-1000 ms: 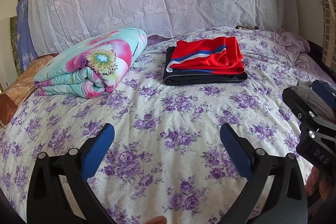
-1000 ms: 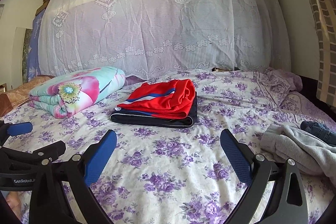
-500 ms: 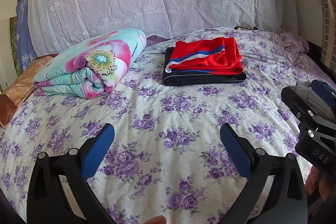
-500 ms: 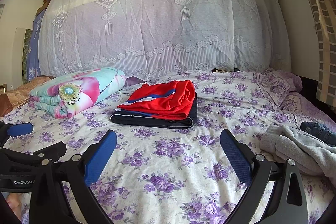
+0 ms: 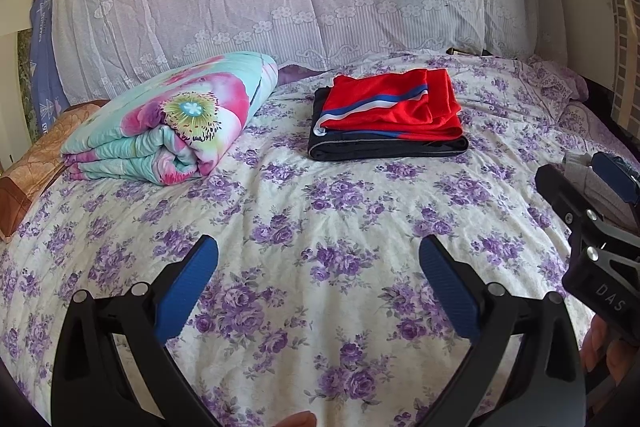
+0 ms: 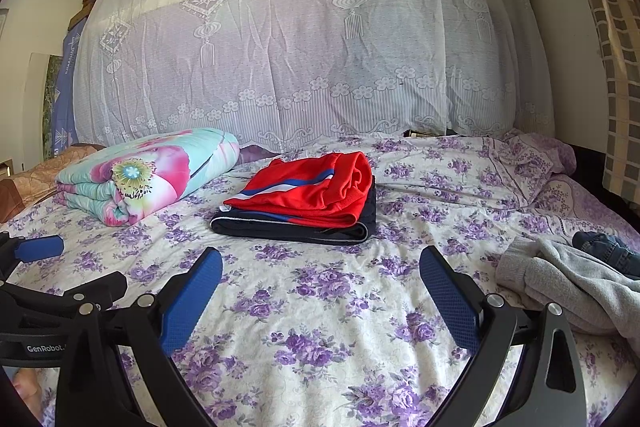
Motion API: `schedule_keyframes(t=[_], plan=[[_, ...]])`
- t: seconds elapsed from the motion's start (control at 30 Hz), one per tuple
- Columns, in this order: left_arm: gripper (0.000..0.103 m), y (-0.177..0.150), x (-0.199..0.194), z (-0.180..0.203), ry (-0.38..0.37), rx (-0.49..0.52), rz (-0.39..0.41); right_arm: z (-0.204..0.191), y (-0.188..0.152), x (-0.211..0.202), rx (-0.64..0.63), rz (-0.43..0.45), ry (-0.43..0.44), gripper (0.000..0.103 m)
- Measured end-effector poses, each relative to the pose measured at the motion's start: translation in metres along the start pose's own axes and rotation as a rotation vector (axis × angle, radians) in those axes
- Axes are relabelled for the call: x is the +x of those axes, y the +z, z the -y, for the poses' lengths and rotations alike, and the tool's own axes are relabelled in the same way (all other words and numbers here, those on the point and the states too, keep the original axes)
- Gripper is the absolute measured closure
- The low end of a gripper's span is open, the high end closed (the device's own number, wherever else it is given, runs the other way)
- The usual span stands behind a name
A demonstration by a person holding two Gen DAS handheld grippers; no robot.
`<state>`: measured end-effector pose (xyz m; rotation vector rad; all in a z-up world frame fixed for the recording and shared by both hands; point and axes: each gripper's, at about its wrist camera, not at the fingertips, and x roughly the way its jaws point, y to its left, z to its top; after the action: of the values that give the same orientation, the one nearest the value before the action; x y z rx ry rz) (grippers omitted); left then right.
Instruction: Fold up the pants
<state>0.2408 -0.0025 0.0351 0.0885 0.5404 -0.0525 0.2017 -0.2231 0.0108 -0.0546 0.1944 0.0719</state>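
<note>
**Inspector A:** Item one: red folded pants with a blue-and-white stripe [image 5: 394, 109], lying flat on top of a folded dark navy garment [image 5: 386, 148]. The stack sits toward the far middle of the bed, on the white bedsheet printed with purple flowers [image 5: 320, 211].

**Inspector B:** Confirmed from the right wrist view: red pants [image 6: 308, 189] over the navy piece [image 6: 296, 229], edges roughly aligned. Tools?

**Inspector A:** Left tool [image 5: 318, 281] released, blue pads spread wide above bare sheet, well apart from the stack. Right tool [image 6: 320, 293] likewise spread, holding nothing.

**Inspector B:** Surroundings: a folded floral quilt in teal and pink [image 5: 168, 123] left of the stack, not touching it. A crumpled grey garment [image 6: 560, 283] lies at the right edge, with blue denim [image 6: 608, 251] just behind it.

**Inspector A:** A white lace cover [image 6: 304, 39] drapes the headboard end.
</note>
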Motion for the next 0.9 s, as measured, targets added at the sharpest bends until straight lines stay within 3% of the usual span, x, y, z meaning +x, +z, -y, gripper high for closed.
schedule_keyframes(t=[0.9], plan=[[0.005, -0.0009, -0.0003, 0.0022, -0.003, 0.001, -0.005, 0.0003, -0.0006, 0.0015, 0.006, -0.007, 0.0, 0.004]])
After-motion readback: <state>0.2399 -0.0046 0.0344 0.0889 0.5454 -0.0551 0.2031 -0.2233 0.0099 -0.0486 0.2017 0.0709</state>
